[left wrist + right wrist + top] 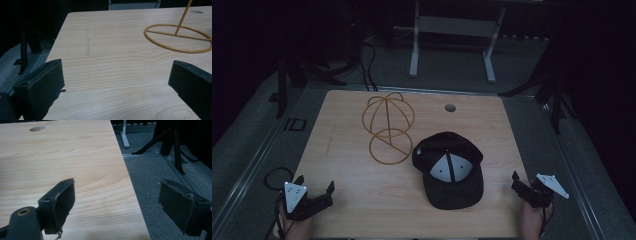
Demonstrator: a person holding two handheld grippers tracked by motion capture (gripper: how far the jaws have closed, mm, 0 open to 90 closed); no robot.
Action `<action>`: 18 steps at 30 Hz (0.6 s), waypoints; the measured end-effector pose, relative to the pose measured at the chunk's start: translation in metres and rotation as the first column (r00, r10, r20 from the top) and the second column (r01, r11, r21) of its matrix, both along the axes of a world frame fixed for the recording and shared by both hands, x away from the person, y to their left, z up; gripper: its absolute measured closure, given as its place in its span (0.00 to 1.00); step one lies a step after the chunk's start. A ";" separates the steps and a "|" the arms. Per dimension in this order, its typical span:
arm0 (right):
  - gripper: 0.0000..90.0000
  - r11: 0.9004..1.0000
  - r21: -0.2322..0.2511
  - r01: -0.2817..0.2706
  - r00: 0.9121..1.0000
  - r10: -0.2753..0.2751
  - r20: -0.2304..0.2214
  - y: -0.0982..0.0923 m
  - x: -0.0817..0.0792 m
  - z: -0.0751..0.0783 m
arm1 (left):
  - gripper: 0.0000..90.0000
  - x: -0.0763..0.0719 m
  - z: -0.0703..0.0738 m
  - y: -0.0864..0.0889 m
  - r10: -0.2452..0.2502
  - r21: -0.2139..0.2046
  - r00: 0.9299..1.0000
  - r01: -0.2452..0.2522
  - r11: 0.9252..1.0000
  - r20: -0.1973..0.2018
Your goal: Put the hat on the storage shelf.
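High view: black cap (448, 170) lies crown-down at lower centre, just beside the gold wire hat stand (388, 128) it probably goes on. Both grippers sit at the bottom corners.

Left gripper (116, 77) view: jaws spread, nothing between, stand's ring upper right.

Right gripper (116, 202) view: jaws spread wide over the table edge (130, 185).

I see 1 black cap (449, 170) lying crown-up, just beside 1 upright gold wire stand (388, 127).
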State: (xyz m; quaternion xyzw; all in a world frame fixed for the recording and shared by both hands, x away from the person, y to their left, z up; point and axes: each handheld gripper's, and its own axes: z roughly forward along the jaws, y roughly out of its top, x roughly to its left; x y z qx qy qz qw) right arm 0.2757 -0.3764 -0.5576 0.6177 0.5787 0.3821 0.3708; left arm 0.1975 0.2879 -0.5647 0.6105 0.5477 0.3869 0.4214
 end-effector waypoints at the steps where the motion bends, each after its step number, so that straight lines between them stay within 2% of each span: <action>1: 0.15 1.000 0.010 0.001 1.000 -0.001 -0.007 -0.001 0.000 0.000 | 0.01 0.000 0.000 0.000 0.000 -0.001 1.000 0.000 1.000 0.000; 5: 0.15 1.000 0.012 -0.005 1.000 0.005 0.000 -0.001 0.001 0.000 | 0.01 -0.001 0.002 -0.002 -0.003 0.003 1.000 0.003 1.000 -0.002; 9: 0.15 1.000 -0.012 -0.001 0.999 0.000 -0.040 0.001 0.006 0.000 | 0.01 0.000 0.001 -0.005 -0.013 0.017 1.000 0.013 1.000 -0.008; 11: 0.15 1.000 -0.009 -0.002 0.999 0.002 -0.053 0.001 0.008 0.002 | 0.01 0.000 0.002 -0.006 -0.016 0.023 1.000 0.017 1.000 -0.009; 16: 0.15 0.999 -0.009 -0.036 0.998 0.035 -0.061 0.004 0.011 0.012 | 0.01 -0.001 0.002 -0.005 -0.019 -0.008 1.000 0.019 1.000 0.001; 17: 0.15 0.998 -0.003 -0.067 0.996 0.067 -0.056 0.006 0.012 0.023 | 0.01 -0.001 0.002 -0.005 -0.020 -0.018 1.000 0.020 1.000 0.003; 18: 0.15 0.998 -0.003 -0.067 0.996 0.067 -0.056 0.006 0.012 0.023 | 0.01 -0.001 0.003 -0.005 -0.018 -0.013 1.000 0.018 1.000 -0.001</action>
